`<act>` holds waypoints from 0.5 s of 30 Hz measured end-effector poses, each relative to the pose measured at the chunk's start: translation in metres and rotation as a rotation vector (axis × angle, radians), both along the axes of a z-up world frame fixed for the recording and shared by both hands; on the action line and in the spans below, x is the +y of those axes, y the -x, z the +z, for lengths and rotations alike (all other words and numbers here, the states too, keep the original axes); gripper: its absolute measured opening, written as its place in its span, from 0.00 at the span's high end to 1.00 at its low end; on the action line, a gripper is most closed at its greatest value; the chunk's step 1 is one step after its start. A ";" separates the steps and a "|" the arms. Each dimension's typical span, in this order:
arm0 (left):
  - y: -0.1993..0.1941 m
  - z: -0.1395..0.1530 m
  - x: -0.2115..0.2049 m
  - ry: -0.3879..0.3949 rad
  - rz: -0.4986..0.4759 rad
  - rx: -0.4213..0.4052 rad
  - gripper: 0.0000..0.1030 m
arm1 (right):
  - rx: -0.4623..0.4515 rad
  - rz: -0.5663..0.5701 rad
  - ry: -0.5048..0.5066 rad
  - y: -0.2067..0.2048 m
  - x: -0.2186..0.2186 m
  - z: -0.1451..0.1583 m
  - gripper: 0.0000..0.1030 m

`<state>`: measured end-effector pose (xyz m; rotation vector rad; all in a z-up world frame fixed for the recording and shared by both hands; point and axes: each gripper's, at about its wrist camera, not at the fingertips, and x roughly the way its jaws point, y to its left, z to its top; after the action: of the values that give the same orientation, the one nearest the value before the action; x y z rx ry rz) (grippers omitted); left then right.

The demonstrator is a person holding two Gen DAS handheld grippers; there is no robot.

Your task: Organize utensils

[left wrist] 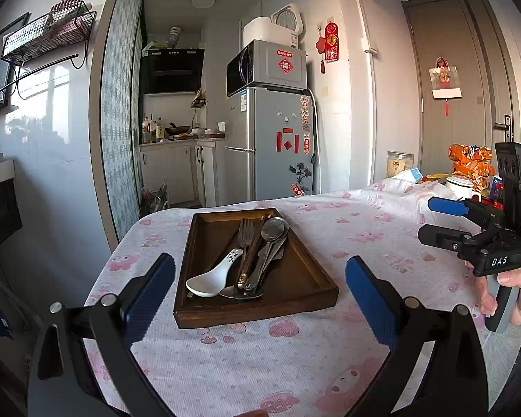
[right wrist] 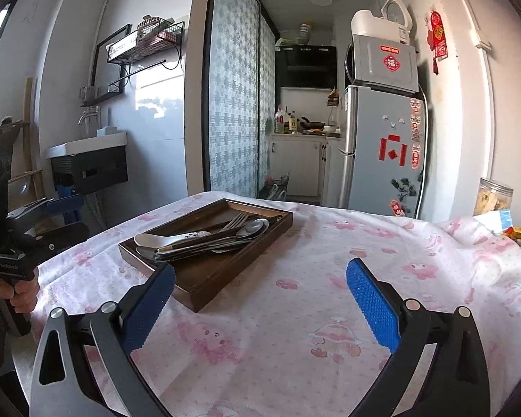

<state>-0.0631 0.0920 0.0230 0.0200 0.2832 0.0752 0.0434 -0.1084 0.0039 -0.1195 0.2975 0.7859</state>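
1. While both claws hover above the desk (left wrist: pixel 295 365), the left claw (left wrist: pixel 260 292) has its blue pads spread wide, gripping nothing.
2. Likewise, the right claw (right wrist: pixel 260 299) is spread apart and empty.
3. On the pink-patterned cloth lies a dark wooden tray (left wrist: pixel 305 278) holding a white ceramic spoon (left wrist: pixel 208 281), a fork (left wrist: pixel 245 234), metal spoons (left wrist: pixel 273 229) and chopsticks (left wrist: pixel 251 253), piled together.
4. Ahead of the left claw sits the tray; it is left of the right claw.
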 end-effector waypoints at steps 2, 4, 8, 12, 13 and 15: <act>0.000 0.000 0.000 0.001 0.000 0.000 0.03 | 0.000 -0.001 0.000 0.000 -0.001 0.000 0.03; 0.000 0.000 0.000 0.001 0.000 0.000 0.03 | 0.001 -0.001 -0.001 0.000 -0.001 0.000 0.03; 0.000 0.000 0.000 0.000 0.000 0.000 0.03 | 0.000 -0.001 -0.001 0.000 -0.001 0.000 0.03; 0.000 0.000 0.000 0.001 0.000 0.000 0.03 | 0.000 0.000 -0.001 0.000 -0.001 0.000 0.03; 0.000 0.000 0.000 0.001 0.000 0.000 0.03 | 0.000 -0.001 -0.001 0.000 -0.001 0.000 0.03; 0.000 0.000 0.000 0.001 0.000 0.000 0.03 | 0.000 0.002 -0.001 0.000 -0.001 0.000 0.03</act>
<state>-0.0632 0.0921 0.0230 0.0190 0.2829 0.0755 0.0437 -0.1093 0.0035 -0.1191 0.2975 0.7875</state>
